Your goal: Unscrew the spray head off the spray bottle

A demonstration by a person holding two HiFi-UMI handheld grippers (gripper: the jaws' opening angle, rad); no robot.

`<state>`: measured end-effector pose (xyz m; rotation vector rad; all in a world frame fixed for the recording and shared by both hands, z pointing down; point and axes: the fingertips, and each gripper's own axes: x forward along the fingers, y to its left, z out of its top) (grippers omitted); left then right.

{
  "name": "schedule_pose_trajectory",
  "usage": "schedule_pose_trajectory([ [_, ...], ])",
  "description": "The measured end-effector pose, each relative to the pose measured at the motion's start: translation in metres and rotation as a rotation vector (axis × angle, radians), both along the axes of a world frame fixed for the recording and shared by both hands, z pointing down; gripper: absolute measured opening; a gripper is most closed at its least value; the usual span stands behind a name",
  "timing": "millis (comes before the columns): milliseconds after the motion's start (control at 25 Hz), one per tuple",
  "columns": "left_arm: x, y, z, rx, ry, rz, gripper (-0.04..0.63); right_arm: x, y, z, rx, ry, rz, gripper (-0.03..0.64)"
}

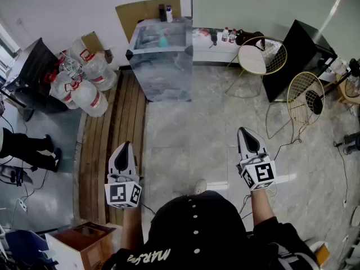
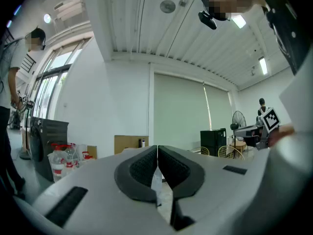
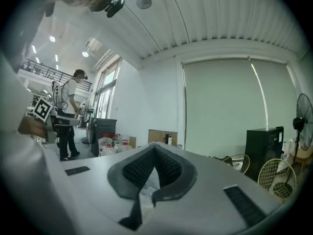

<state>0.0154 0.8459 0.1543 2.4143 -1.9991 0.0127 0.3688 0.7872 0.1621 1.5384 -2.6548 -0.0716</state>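
Person (image 1: 25, 149) cut off at left edge, legs only, teal item (image 1: 163, 39) in clear case (image 1: 163, 80) too small to ID

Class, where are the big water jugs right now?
In the head view the water jugs are piled at upper left, between the black cabinet and the clear table.

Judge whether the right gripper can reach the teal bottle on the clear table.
Probably not yet: the right gripper, shut, hangs over floor well short of the clear table, where the teal bottle stands. Nothing blocks the path; stepping forward should do.
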Motion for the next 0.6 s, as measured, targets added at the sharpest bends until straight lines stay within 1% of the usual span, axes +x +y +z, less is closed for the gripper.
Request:
schedule_pose_trajectory([
  [320, 0.005, -0.006, 0.0, -0.005, -0.003, 0.004, 0.029, 0.003, -0.004, 0.0, -0.01, -0.011, 0.005, 0.012],
  [520, 0.009, -0.011, -0.002, -0.008, -0.003, -0.003, 0.029, 0.008, -0.01, -0.005, 0.014, -0.064, -0.006, 0.012],
  [600, 0.014, -0.014, -0.003, -0.01, -0.005, -0.008, 0.029, 0.015, -0.014, -0.006, 0.01, -0.08, -0.003, 0.012],
])
